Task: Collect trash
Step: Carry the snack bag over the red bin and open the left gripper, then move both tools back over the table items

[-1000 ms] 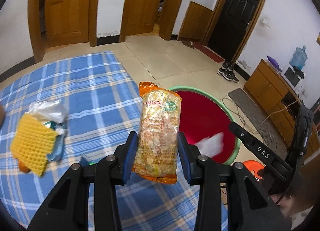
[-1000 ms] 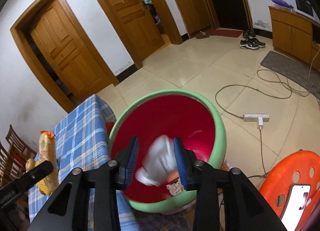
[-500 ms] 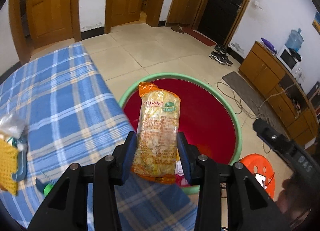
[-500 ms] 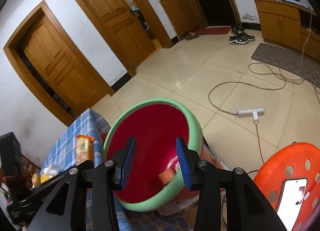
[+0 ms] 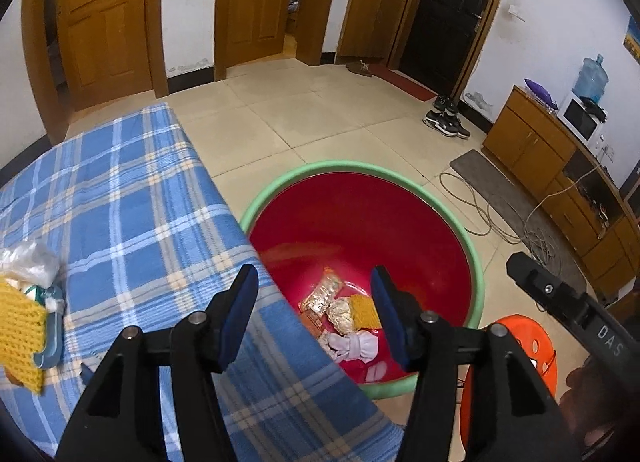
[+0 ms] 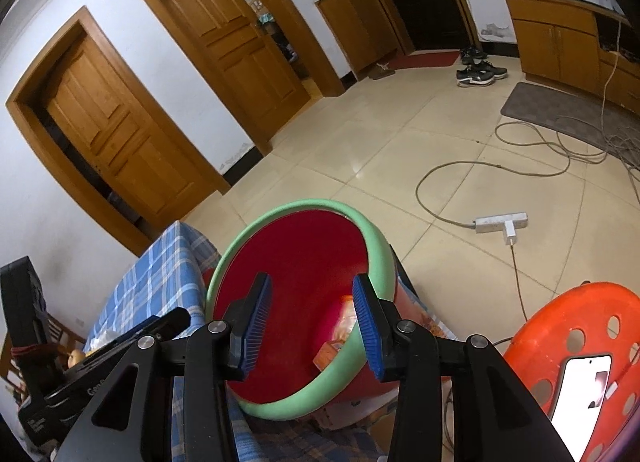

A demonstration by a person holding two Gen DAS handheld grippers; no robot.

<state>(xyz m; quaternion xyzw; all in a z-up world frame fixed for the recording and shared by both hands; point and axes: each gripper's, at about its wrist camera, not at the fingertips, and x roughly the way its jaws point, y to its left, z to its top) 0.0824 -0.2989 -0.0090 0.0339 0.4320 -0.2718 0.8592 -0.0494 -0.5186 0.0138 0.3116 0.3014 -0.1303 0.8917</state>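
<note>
A red basin with a green rim stands on the floor beside the blue plaid table; it also shows in the right wrist view. Inside lie an orange snack packet, a crumpled ball, a yellow net piece and white tissue. My left gripper is open and empty above the basin's near side. My right gripper is open and empty over the basin. On the table's left edge lie a yellow foam net and a clear plastic bag.
An orange plastic stool with a phone on it stands right of the basin. A power strip and cables lie on the tiled floor. Wooden doors, a cabinet and shoes line the walls.
My left gripper opened and the orange snack packet dropped into the basin. Earlier, my right gripper let go of the white tissue, which now lies in the basin.
</note>
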